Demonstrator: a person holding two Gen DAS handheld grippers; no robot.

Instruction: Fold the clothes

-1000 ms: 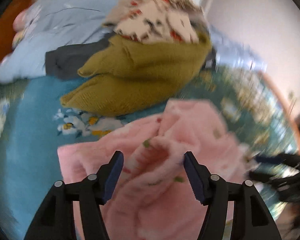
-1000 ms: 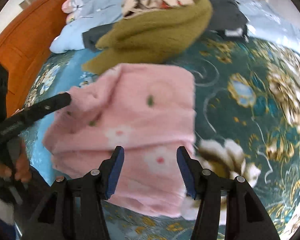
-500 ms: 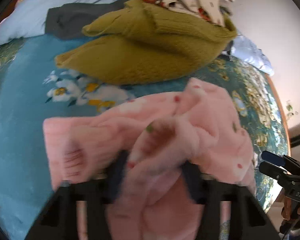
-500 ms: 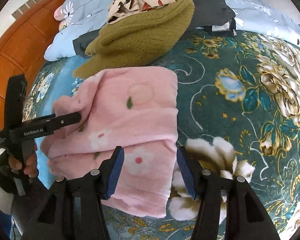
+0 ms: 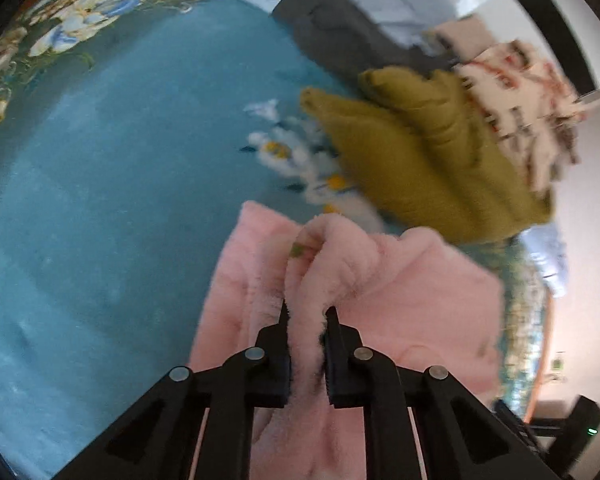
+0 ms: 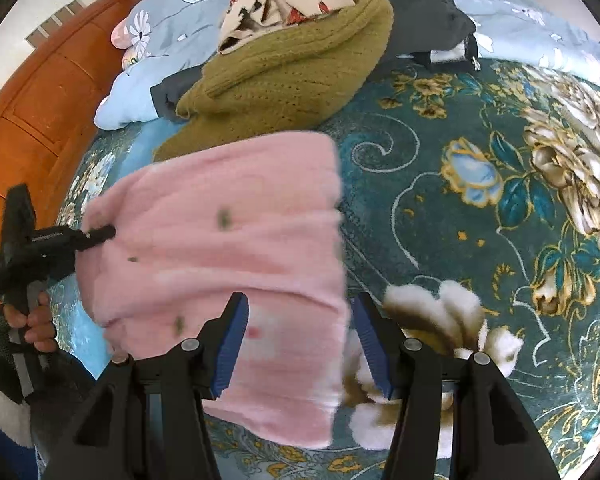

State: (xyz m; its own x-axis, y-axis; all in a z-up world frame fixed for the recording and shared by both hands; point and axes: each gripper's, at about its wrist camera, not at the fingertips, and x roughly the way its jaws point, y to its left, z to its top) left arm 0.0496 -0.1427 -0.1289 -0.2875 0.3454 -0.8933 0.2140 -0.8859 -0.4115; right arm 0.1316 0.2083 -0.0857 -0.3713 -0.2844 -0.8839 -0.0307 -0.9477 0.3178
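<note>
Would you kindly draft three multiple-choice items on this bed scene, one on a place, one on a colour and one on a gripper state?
1. Where does the olive knit sweater lie relative to the pink fleece garment in the right wrist view?
A. Beyond it, toward the headboard
B. Under it, fully hidden
C. On the floor beside the bed

2. What colour are the pads of the right gripper?
A. Red
B. Blue
C. White

3. What is the left gripper doing?
A. Hanging open above the bedspread
B. Shut on the olive knit sweater
C. Shut on a ridge of the pink fleece garment

Answers: 1 A, the sweater sits past the pink garment's far edge; 2 B, blue pads line both open fingers; 3 C, pink fleece is pinched between the nearly closed fingers.
</note>
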